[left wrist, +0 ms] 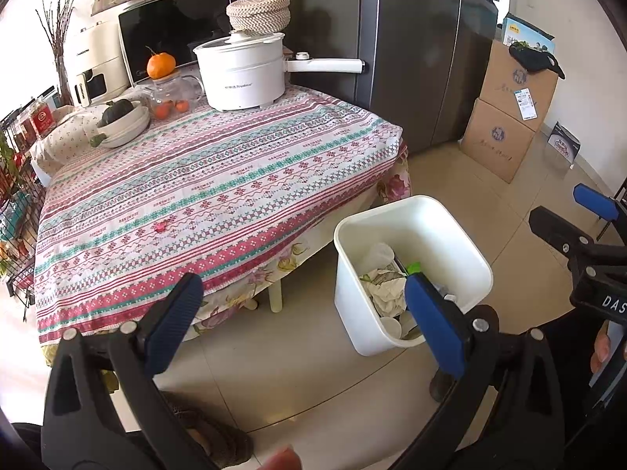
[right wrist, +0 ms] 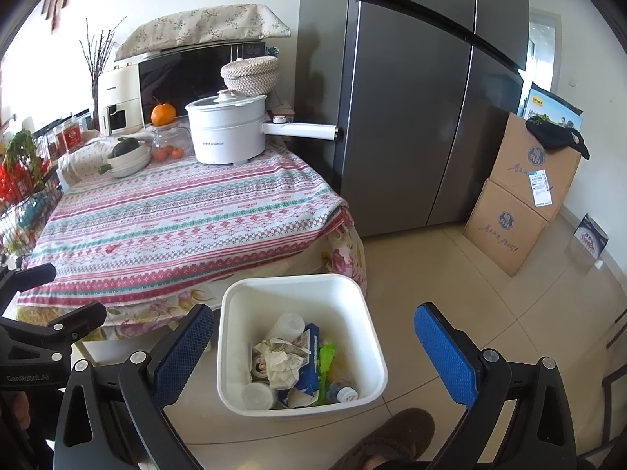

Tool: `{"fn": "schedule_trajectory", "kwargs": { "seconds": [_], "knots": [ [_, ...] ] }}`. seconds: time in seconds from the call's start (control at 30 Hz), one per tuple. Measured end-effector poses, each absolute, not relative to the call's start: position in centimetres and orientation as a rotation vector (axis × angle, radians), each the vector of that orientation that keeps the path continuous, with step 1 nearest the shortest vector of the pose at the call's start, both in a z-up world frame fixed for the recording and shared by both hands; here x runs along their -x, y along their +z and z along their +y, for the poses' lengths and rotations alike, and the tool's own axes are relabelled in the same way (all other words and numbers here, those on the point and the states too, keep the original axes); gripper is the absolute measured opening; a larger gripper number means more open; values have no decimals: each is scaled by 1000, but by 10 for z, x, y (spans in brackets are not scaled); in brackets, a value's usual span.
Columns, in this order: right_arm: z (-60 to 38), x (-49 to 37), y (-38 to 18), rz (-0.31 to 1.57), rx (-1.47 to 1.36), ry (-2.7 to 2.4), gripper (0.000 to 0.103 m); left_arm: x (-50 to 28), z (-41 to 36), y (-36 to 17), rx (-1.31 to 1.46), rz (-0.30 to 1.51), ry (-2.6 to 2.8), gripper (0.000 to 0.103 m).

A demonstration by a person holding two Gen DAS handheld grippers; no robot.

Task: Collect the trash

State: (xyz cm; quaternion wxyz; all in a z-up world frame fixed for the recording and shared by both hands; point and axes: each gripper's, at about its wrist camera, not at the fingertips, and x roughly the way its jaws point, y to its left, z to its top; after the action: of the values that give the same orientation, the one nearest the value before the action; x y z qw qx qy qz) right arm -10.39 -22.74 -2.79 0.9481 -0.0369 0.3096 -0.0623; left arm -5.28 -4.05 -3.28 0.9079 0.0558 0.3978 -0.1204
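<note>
Kitchen corner: striped tablecloth (right wrist: 188, 227) nearly bare of litter (one small pink scrap (left wrist: 160, 227) remains), white bin (right wrist: 364, 337) on the floor holding crumpled trash (right wrist: 280, 360), left gripper (left wrist: 301, 313) and right gripper (right wrist: 313, 348) both spread wide, empty; collection appears almost complete.

Smooth white plastic bin (right wrist: 301, 293), crumpled paper (right wrist: 280, 364), woven patterned tablecloth (right wrist: 188, 219), glossy floor tiles (right wrist: 450, 274)

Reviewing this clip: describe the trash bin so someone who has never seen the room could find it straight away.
Start at the tall grey fridge, then look to the table with the striped cloth beside it. On the tiled floor just off the table's near corner stands the trash bin, a white, square, open-topped plastic tub. Unlike the brown cardboard boxes by the wall, it holds crumpled paper and wrappers.
</note>
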Motion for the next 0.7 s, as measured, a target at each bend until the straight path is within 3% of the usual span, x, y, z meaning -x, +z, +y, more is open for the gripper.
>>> {"fn": "schedule_trajectory", "kwargs": {
  "seconds": [0.7],
  "knots": [
    [-226, 106, -25, 605, 88, -139, 103, 55, -38, -28, -118, 794, -246, 102]
  ]
}}
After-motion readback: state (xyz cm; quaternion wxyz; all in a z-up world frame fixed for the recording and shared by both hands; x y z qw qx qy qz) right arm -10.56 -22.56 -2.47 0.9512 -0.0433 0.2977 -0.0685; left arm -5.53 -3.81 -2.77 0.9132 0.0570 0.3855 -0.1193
